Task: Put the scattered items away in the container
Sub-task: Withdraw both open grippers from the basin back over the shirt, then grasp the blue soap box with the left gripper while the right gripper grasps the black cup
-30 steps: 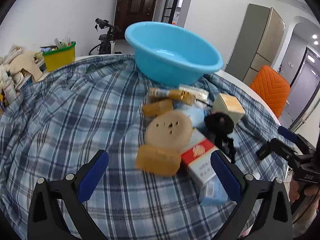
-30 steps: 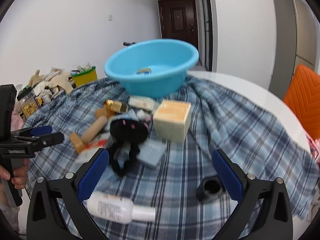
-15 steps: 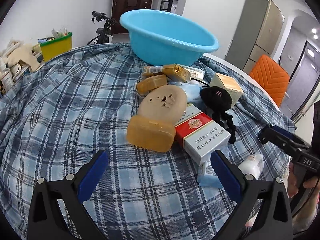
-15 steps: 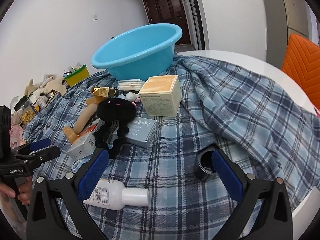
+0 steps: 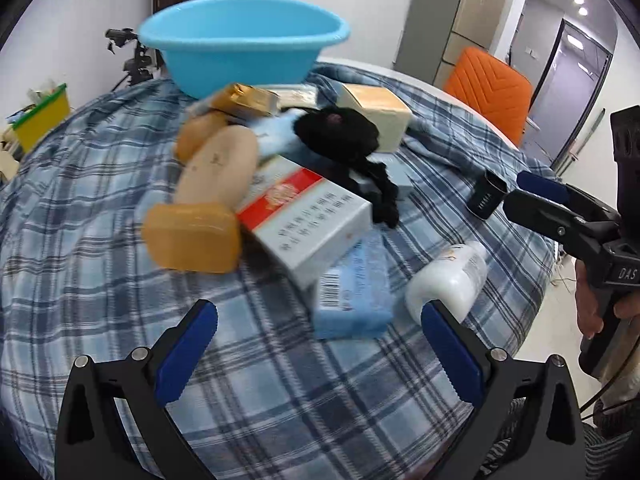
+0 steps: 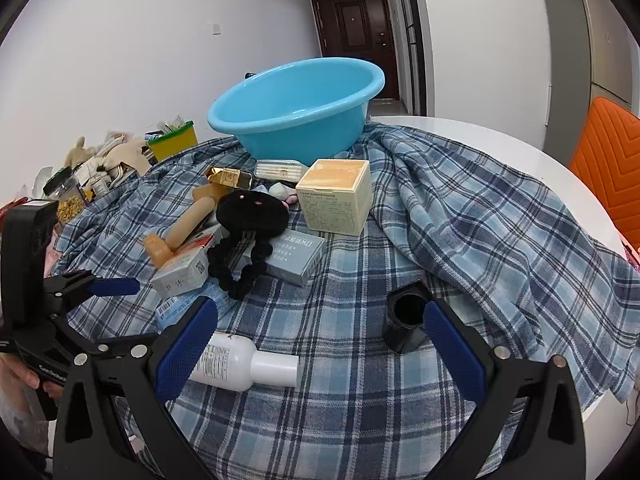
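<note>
The left claw (image 5: 318, 344) is spread wide and holds nothing, low over the plaid cloth (image 5: 100, 240) on the counter. Ahead of its left finger lies a tan toy (image 5: 204, 200). Straight ahead, between the fingers, a red-and-white carton (image 5: 308, 224) rests on a blue packet (image 5: 354, 296). Just beside its right finger lies a white bottle (image 5: 448, 280). Far ahead sits the blue basin (image 5: 240, 60).

The right claw (image 6: 320, 344) is also wide and empty. The white bottle (image 6: 244, 364) touches its left finger; a black cap (image 6: 404, 320) stands just inside its right finger. Ahead are a black plush (image 6: 252, 216), a cream box (image 6: 336, 200) and the blue basin (image 6: 296, 108).
</note>
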Tool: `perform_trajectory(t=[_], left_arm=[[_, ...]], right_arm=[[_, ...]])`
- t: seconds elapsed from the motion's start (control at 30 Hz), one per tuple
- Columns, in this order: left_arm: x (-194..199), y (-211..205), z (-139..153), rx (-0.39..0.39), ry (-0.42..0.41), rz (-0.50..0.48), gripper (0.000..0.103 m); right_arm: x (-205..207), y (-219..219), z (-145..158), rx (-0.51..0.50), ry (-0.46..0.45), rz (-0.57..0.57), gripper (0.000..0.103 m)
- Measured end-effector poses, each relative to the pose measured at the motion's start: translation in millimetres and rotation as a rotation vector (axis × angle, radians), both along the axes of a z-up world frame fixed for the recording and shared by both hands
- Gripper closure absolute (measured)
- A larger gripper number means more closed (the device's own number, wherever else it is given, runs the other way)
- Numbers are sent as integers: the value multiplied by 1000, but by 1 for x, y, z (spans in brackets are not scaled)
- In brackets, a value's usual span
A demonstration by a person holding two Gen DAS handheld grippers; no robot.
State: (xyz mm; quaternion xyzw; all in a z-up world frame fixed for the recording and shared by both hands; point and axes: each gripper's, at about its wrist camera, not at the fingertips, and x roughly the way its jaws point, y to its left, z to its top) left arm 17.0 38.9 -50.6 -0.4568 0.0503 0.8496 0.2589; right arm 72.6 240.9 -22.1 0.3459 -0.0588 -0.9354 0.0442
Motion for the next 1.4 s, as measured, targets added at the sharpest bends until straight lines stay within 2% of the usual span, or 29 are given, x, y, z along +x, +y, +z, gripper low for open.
perform_trajectory(t=[0.1, 0.23, 0.4, 0.43, 0.47, 0.53, 0.67, 0.87, 1.0, 1.1, 1.23, 1.4], left_arm=[[-5, 6, -2, -21, 1, 14, 1], [-7, 13, -9, -25, -36, -11, 29], [-6, 27, -12, -75, -4, -43, 32], [-5, 28, -12, -80, 3, -42, 37], [-5, 29, -11, -86, 12, -36, 48], [-7, 29, -10, -81, 15, -27, 60], [-11, 19, -7, -38, 6, 9, 61], [1, 0, 4, -63, 54, 70, 61], [10, -16, 4, -74, 49, 110, 61], [15, -16, -1, -117, 46, 87, 61], [11, -13, -4, -69, 25, 90, 58], [4, -6, -7, -74, 41, 95, 52]], right_arm=[[3, 0, 1, -6, 7, 7, 0], [6, -2, 1, -5, 11, 23, 0], [6, 0, 0, -12, 5, 23, 0], [6, 0, 0, -13, 5, 24, 0], [6, 0, 0, -11, 5, 26, 0], [7, -1, 0, -9, 5, 30, 0], [6, -1, 0, -10, 4, 30, 0], [2, 0, -5, -33, -14, 32, 0], [0, -3, -8, -44, -19, 41, 0], [-1, -6, -9, -51, -21, 49, 0], [-4, -10, -10, -63, -29, 57, 0], [1, -8, -8, -43, -19, 43, 0]])
